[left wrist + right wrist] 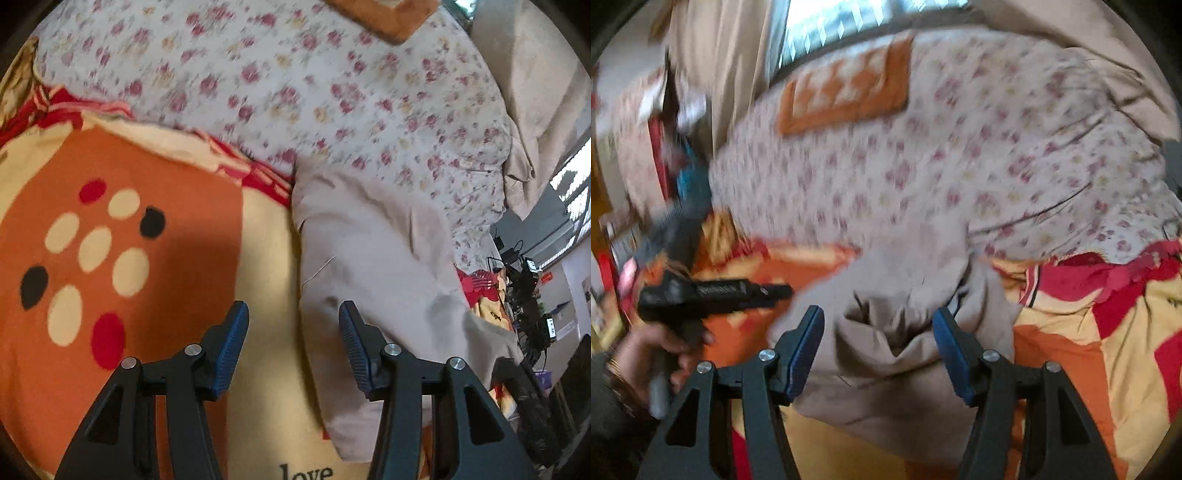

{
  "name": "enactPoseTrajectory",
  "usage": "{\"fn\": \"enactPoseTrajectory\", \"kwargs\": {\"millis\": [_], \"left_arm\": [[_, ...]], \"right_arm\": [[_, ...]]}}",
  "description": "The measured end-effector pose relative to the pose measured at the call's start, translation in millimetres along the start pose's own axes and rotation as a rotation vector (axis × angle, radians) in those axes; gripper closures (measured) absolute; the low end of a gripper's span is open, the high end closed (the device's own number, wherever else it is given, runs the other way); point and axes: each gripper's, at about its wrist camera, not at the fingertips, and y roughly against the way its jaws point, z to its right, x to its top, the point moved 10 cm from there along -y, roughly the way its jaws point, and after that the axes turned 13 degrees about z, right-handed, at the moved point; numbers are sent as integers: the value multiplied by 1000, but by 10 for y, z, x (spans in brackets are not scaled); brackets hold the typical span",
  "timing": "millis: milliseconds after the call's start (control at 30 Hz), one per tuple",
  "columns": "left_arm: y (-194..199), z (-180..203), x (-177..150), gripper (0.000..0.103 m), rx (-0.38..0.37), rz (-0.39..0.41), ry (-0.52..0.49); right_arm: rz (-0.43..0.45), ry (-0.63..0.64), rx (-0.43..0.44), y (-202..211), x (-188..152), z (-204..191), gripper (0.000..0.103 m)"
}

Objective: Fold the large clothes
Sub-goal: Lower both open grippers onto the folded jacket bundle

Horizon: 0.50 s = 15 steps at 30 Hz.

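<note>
A beige garment (373, 258) lies crumpled on an orange and yellow blanket (155, 288). In the left wrist view my left gripper (293, 310) hangs open over the garment's left edge, where it meets the blanket, with nothing between its blue pads. In the right wrist view my right gripper (879, 312) is open above a bunched fold of the same garment (897, 332). The cloth shows between the fingers, but the pads do not press on it. A hand (661, 354) holds the left gripper's black body (701, 291) at the left of that view.
A floral sheet (295, 92) covers the bed beyond the garment, with an orange patterned pillow (846, 88) on it. Beige curtains (713, 55) and a window (849, 18) stand behind. Cluttered shelves with cables (528, 295) line the bed's right side.
</note>
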Motion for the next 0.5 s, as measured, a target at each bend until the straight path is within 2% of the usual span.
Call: {"fn": "enactPoseTrajectory", "kwargs": {"millis": [33, 67, 100, 167, 233, 367, 467, 500], "left_arm": [[-2, 14, -3, 65, -15, -6, 9], [3, 50, 5, 65, -30, -4, 6], [20, 102, 18, 65, -41, 5, -11], [90, 257, 45, 65, -70, 31, -67], [160, 438, 78, 65, -109, 63, -116], [269, 852, 104, 65, -227, 126, -201], [211, 1149, -30, 65, -290, 113, -300], [154, 1172, -89, 71, -291, 91, -319]], "right_arm": [[-21, 22, 13, -45, -57, -45, 46], [-33, 29, 23, -61, -84, -61, 75], [-42, 20, 43, -47, -129, -80, 94], [-25, -21, -8, 53, -150, 55, 95], [-45, -136, -64, 179, -250, 316, 96], [-91, -242, -93, 326, -469, 632, 96], [-152, -309, -115, 296, -666, 819, 96], [-184, -322, -127, 263, -750, 868, 96]]}}
